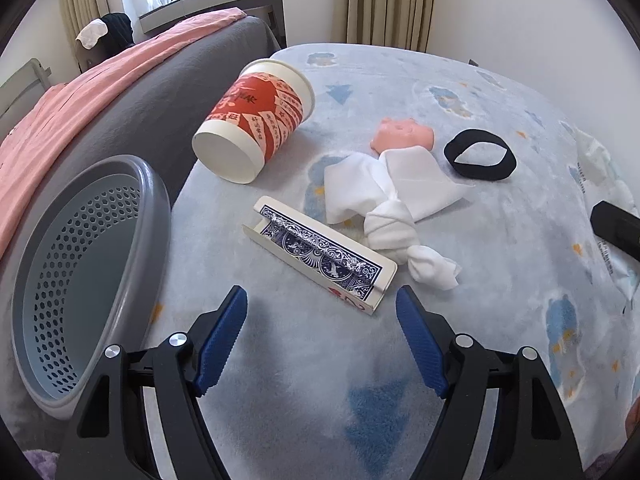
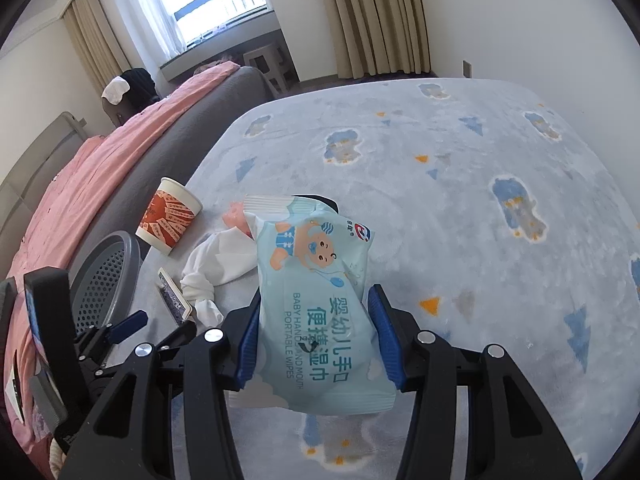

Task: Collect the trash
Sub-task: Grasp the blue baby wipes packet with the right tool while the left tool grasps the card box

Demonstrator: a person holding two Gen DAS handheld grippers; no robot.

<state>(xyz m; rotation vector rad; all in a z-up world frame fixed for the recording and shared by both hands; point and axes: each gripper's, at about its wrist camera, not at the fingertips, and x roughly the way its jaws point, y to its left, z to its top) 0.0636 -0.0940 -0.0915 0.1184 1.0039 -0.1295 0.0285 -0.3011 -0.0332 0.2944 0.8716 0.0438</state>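
My right gripper [image 2: 314, 312] is shut on a light-blue baby wipes packet [image 2: 320, 300] and holds it above the carpet. My left gripper [image 1: 322, 300] is open and empty, just in front of a playing-card box [image 1: 320, 254]. Beyond it lie a knotted white tissue [image 1: 384, 200], a tipped red-and-white paper cup [image 1: 252, 120], a pink toy [image 1: 402, 134] and a black band [image 1: 480, 154]. The grey perforated bin [image 1: 80, 272] lies on its side at left. In the right wrist view the cup [image 2: 168, 216], tissue [image 2: 216, 264], card box [image 2: 174, 298] and bin [image 2: 106, 276] show at left.
A blue patterned carpet [image 2: 460, 200] covers the floor. A grey sofa with a pink cover [image 1: 100, 92] runs along the left. The left gripper [image 2: 132, 324] shows in the right wrist view. Curtains and a window stand at the back.
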